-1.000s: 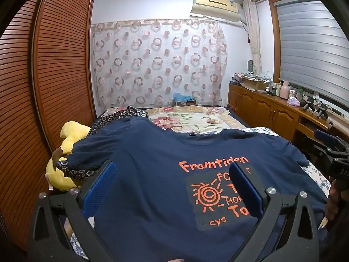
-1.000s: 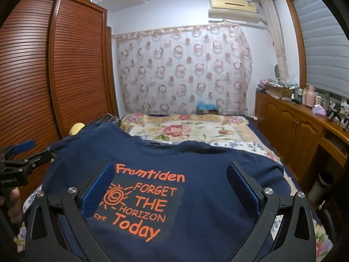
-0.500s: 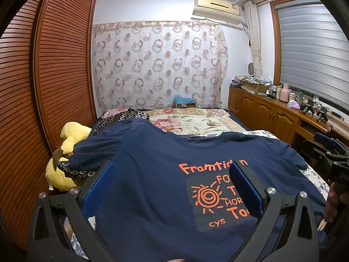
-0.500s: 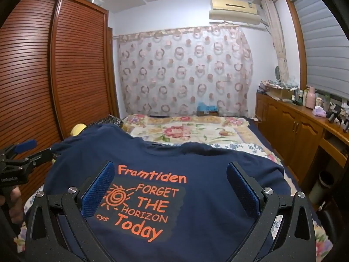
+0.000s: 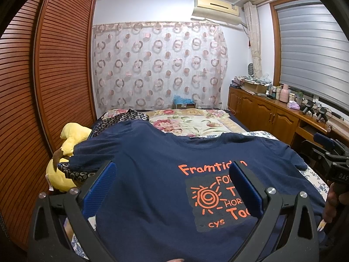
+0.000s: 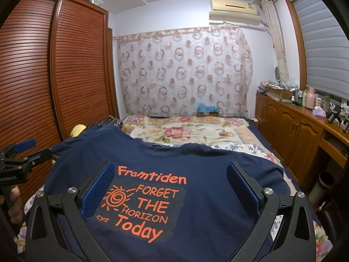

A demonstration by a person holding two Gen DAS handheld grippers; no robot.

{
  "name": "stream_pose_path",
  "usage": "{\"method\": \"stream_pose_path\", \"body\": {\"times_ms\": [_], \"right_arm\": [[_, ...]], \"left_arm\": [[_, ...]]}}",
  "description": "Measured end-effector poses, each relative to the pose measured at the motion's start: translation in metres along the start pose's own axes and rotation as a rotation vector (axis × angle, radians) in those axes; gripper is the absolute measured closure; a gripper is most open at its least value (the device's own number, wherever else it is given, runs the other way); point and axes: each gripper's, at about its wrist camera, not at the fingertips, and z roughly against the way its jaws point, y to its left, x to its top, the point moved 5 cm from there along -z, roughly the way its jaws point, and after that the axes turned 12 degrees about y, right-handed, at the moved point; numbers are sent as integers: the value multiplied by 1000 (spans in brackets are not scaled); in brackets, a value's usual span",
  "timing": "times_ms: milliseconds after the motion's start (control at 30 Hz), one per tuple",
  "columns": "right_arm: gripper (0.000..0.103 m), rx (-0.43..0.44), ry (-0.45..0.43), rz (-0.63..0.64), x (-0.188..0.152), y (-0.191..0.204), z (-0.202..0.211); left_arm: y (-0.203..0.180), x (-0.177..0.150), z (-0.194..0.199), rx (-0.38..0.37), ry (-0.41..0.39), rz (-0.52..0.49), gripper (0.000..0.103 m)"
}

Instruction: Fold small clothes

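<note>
A navy T-shirt (image 6: 196,196) lay spread flat, print side up, on the near end of the bed (image 6: 187,131). The left gripper (image 5: 172,187) hung above its left half, fingers spread wide, gripping nothing. The right gripper (image 6: 170,187) hung over the orange print, likewise spread and empty. A yellow plush toy (image 5: 69,135) sat beside the left sleeve.

- My bed (image 6: 257,131) carries a floral quilt (image 6: 187,131).
- The navy T-shirt (image 6: 196,196) lies spread flat on it.
- A yellow plush toy (image 5: 65,148) rests at its left edge.
</note>
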Motion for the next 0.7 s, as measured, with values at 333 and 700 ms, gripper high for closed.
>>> {"method": "stream_pose_path", "body": {"times_ms": [333,700], "right_arm": [[0,1,-1,-1,0,0,0],[0,1,-2,0,0,0,0]], "left_arm": [[2,0,-2,-1,1,-3,0],[2,1,0,-1,-1,1,0]]}}
